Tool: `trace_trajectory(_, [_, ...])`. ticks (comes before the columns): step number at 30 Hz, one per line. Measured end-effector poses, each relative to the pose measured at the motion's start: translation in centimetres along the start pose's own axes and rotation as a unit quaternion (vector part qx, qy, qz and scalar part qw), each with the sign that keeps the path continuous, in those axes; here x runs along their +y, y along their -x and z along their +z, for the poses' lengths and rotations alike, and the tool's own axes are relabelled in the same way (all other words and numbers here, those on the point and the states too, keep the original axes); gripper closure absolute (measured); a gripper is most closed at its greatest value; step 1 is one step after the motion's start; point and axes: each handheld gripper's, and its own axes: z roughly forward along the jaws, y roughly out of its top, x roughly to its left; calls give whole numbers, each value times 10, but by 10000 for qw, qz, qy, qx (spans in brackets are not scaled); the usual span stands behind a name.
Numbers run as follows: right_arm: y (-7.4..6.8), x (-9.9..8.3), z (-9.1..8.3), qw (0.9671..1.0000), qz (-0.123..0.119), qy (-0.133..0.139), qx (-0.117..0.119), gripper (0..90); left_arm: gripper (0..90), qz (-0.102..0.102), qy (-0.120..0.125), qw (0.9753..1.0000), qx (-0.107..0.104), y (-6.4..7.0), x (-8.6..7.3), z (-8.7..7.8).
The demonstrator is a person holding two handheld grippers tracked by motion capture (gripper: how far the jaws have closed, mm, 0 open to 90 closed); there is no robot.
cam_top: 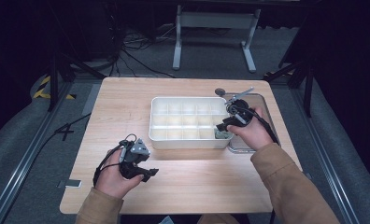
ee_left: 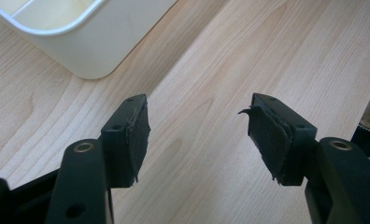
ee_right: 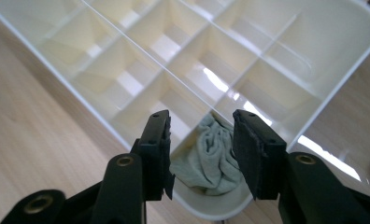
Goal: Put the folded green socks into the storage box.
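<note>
Room: dark floor around a pale wooden table (cam_top: 127, 102), with black cables and a grey metal stand (cam_top: 214, 32) beyond its far edge.
Table: light wood grain; both forearms in tan sleeves (cam_top: 286, 182) come in from the near side.
Box: a white plastic organizer box (cam_top: 160, 135) sits near the middle of the table, divided into many small compartments, nearly all of them bare.
Cloth: a crumpled grey-green cloth (ee_right: 211, 156) lies bunched in the near right corner compartment of the box; in the high view it is a small grey patch (cam_top: 222, 135) at that corner.
Tray: a flat metal tray (cam_top: 262, 103) lies just beside the box on its right, mostly under the right hand.
Round thing: a small dark disc (cam_top: 219, 92) rests on the table behind the far right corner of the box; too small to tell what it is.
Right gripper: the right gripper (ee_right: 201, 154) hangs over the cloth's compartment, jaws parted, one on each side of the cloth; I cannot tell whether they touch the fabric.
Left gripper: the left gripper (ee_left: 197, 135) is held low over bare wood near the front left corner of the box, jaws spread wide with nothing between them.
Pads: the black rubber pads (ee_left: 267, 137) on the left jaws look frayed at the edges.
</note>
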Motion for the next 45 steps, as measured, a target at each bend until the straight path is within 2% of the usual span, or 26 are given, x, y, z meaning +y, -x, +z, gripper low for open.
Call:
trace_trajectory(5, [-8,-8,-28,9975,-360,544,264,549,390,48,-6,10000,-27,0,1,1])
trace_trajectory(13, [-19,-22,-47,9933,-569,833,562,517,382,135,8,9999,-75,8,7,0])
trace_trajectory(16, [-30,-32,-53,9879,-846,991,843,517,379,188,-21,9997,-139,10,8,0])
trace_trajectory(18, [-33,-40,-55,9869,-836,1016,938,517,378,230,-45,9996,-141,11,10,0])
trace_trajectory(20, [-38,-49,-58,9860,-857,1113,897,518,379,252,-38,9996,-158,13,11,0])
trace_trajectory(23, [-45,-64,-57,9825,-965,1279,952,518,378,280,-35,9995,-157,14,11,0])
trace_trajectory(27, [-53,-78,-51,9797,-1158,1216,1096,508,378,313,-92,9993,-183,15,12,-1])
trace_trajectory(31, [-57,-83,-45,9806,-1194,1103,1095,492,377,323,-137,9992,-198,16,12,0])
trace_trajectory(33, [-57,-85,-43,9801,-1149,1171,1119,493,375,343,-116,9991,-201,17,12,0])
trace_trajectory(36, [-59,-88,-39,9812,-1136,1138,1070,507,358,354,-97,9991,-226,18,12,1])
trace_trajectory(37, [-60,-90,-37,9805,-1159,1161,1084,513,357,351,-105,9991,-219,18,11,2])
trace_trajectory(40, [-63,-96,-32,9753,-1446,1204,1159,546,341,390,-102,9991,-146,19,10,4])
trace_trajectory(43, [-64,-100,-26,9748,-1437,1144,1264,529,338,440,-96,9989,-134,21,9,7])
trace_trajectory(45, [-63,-103,-21,9754,-1428,1148,1228,503,331,446,-120,9988,-135,21,9,7])
